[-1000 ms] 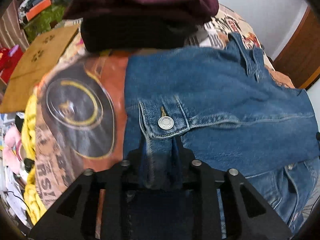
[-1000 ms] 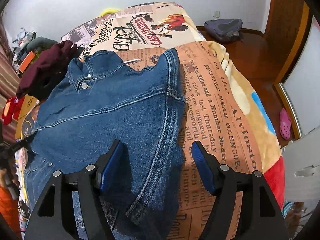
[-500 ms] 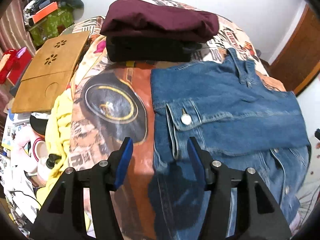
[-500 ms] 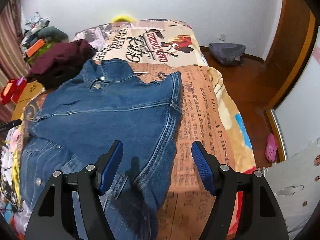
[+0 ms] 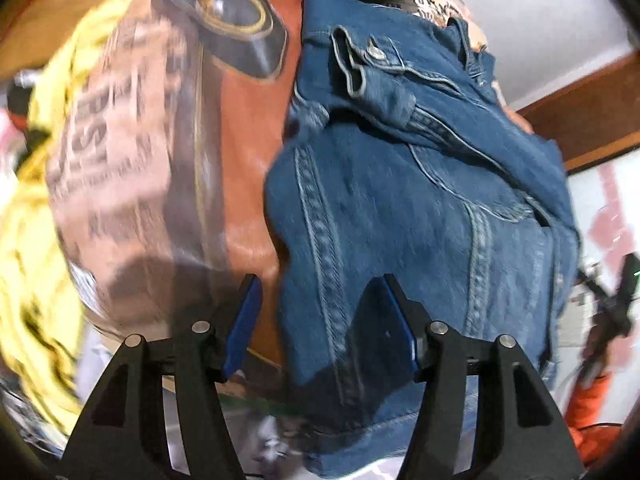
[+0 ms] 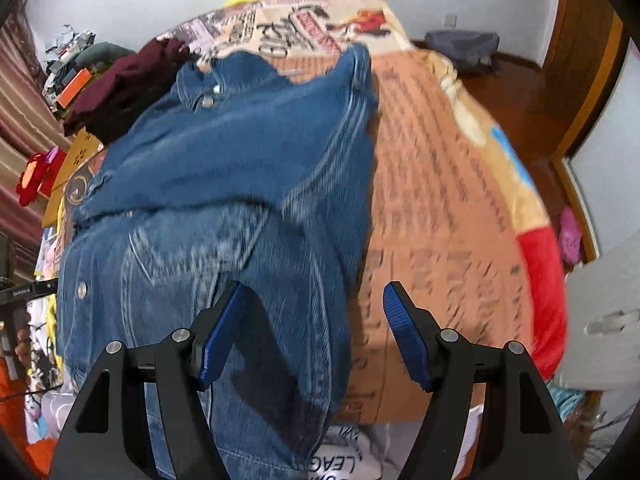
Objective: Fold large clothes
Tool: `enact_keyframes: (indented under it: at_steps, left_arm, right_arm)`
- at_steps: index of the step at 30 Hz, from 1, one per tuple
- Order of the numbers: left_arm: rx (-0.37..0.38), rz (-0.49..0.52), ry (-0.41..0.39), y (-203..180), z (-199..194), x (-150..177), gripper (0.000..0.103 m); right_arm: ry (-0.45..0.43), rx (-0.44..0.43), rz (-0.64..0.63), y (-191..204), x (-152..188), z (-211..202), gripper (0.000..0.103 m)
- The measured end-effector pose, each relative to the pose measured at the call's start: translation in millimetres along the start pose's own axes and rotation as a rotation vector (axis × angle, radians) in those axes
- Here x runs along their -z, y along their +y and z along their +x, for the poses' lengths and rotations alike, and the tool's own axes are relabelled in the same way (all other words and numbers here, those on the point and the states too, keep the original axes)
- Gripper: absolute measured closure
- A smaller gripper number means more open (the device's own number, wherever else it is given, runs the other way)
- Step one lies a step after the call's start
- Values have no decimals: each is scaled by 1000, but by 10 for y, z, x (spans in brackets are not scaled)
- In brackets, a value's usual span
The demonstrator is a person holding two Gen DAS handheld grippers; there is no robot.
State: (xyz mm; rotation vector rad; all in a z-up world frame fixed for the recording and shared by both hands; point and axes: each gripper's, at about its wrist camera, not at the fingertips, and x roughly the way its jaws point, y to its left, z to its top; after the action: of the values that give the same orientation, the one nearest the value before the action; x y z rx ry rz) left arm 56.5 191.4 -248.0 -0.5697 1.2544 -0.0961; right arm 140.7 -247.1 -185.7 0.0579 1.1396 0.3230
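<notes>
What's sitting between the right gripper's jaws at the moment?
In the right wrist view, the denim jacket's near right edge and bare printed blanket lie between the right gripper's open jaws, ungripped.

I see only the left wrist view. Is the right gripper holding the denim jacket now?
Observer: No. The right gripper is open over the denim jacket's near right edge, holding nothing.
Operator: What lies to the right of the jacket?
Observer: Bare printed blanket, with a red patch at its edge.
Operator: Is anything on the floor over there?
Observer: A grey bag lies on the wooden floor by the far wall.
</notes>
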Motion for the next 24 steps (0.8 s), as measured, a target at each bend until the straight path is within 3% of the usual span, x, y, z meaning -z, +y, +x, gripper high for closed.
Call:
enact_keyframes:
  at_steps: [5, 8, 9, 12, 13, 14, 17, 24]
  left_arm:
    - [118, 13, 6, -146, -27, 143, 43]
    - [102, 44, 4, -280, -45, 150, 46]
    - [100, 52, 2, -324, -61, 144, 51]
    - [67, 94, -19, -527, -112, 69, 86]
    - [44, 112, -34, -596, -128, 29, 92]
    - [26, 132, -51, -649, -177, -11, 99]
    - [24, 174, -105, -818, -323, -132, 100]
    - [68, 186, -293, -1026, -871, -536, 100]
  right_arm:
    - [10, -63, 16, 24, 95, 58, 36]
    - [0, -100, -4, 88, 108, 47, 50]
    - [-2, -106, -12, 109, 114, 41, 56]
    - [-21, -108, -48, 193, 85, -22, 86]
    - [-32, -127, -38, 185, 59, -48, 93]
    - [-41, -156, -12, 155, 30, -71, 94]
    - [-71, -225, 23, 103, -97, -154, 97]
    - [-223, -206, -39, 206, -517, -485, 98]
